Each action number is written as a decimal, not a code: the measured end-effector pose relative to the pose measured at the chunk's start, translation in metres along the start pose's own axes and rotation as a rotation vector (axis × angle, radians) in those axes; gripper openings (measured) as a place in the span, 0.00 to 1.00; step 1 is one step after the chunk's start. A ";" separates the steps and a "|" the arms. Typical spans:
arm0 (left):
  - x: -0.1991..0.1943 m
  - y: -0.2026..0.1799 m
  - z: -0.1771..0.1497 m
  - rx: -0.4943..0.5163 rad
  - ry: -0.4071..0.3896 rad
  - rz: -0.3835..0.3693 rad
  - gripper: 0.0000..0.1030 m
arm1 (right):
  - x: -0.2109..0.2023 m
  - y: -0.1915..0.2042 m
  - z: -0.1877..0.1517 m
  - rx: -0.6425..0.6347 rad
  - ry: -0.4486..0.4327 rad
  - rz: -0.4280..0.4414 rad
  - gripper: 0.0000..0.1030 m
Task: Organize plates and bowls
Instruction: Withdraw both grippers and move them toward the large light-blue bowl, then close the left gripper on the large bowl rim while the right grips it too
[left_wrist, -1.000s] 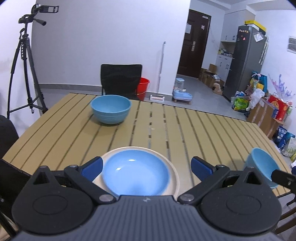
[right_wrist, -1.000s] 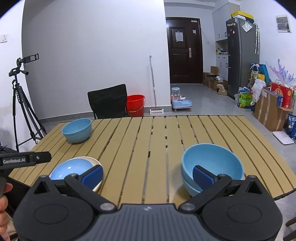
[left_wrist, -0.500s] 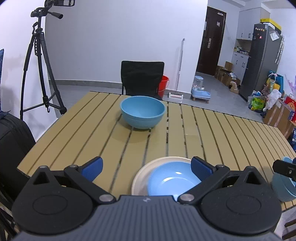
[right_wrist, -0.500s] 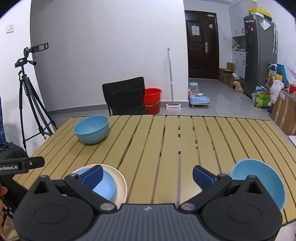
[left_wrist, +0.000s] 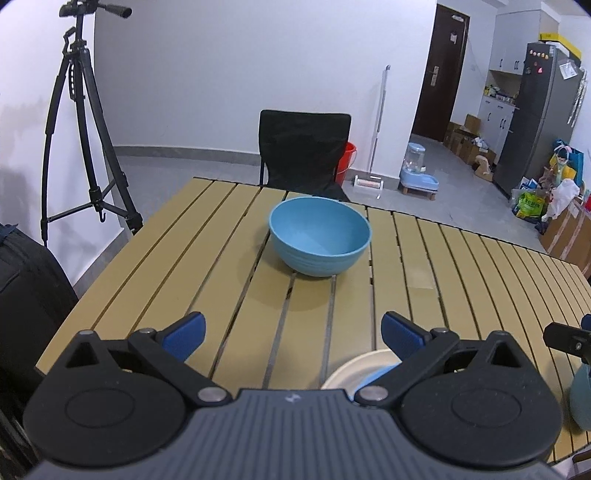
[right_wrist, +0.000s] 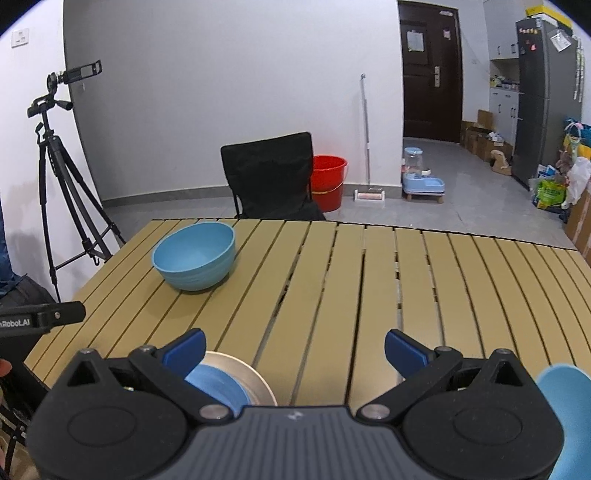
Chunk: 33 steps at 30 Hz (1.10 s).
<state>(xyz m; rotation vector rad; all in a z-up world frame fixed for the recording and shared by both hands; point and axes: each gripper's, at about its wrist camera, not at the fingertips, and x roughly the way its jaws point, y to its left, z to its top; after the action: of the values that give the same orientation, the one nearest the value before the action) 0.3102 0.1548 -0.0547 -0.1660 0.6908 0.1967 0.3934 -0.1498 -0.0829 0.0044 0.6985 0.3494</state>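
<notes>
We hold both claws wide, empty (left, right) | blue bowl near far edge of surface | plates at near edge.

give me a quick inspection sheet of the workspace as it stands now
Surface: slatted wooden table, bare across the middle.
Job's things: blue bowl upright at the far left; blue plate on a cream plate at the near edge; second blue bowl near right, mostly cut off.
Clutter: nothing seen on the table.
Grippers: left gripper open, empty, pointed at the far bowl; right gripper open, empty.
Cables: nothing seen.
Surroundings: black chair, red bucket, camera tripod, fridge, dark door.
</notes>
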 end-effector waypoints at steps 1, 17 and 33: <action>0.004 0.002 0.003 -0.002 0.006 0.001 1.00 | 0.005 0.002 0.003 -0.003 0.005 0.004 1.00; 0.075 0.024 0.050 -0.041 0.095 0.024 1.00 | 0.086 0.034 0.059 -0.044 0.078 0.071 1.00; 0.167 0.031 0.113 -0.052 0.261 0.089 0.99 | 0.185 0.067 0.118 -0.002 0.250 0.105 0.94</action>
<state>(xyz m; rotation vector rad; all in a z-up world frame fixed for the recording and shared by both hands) 0.4987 0.2297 -0.0793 -0.2135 0.9537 0.2819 0.5778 -0.0149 -0.1007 -0.0052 0.9479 0.4564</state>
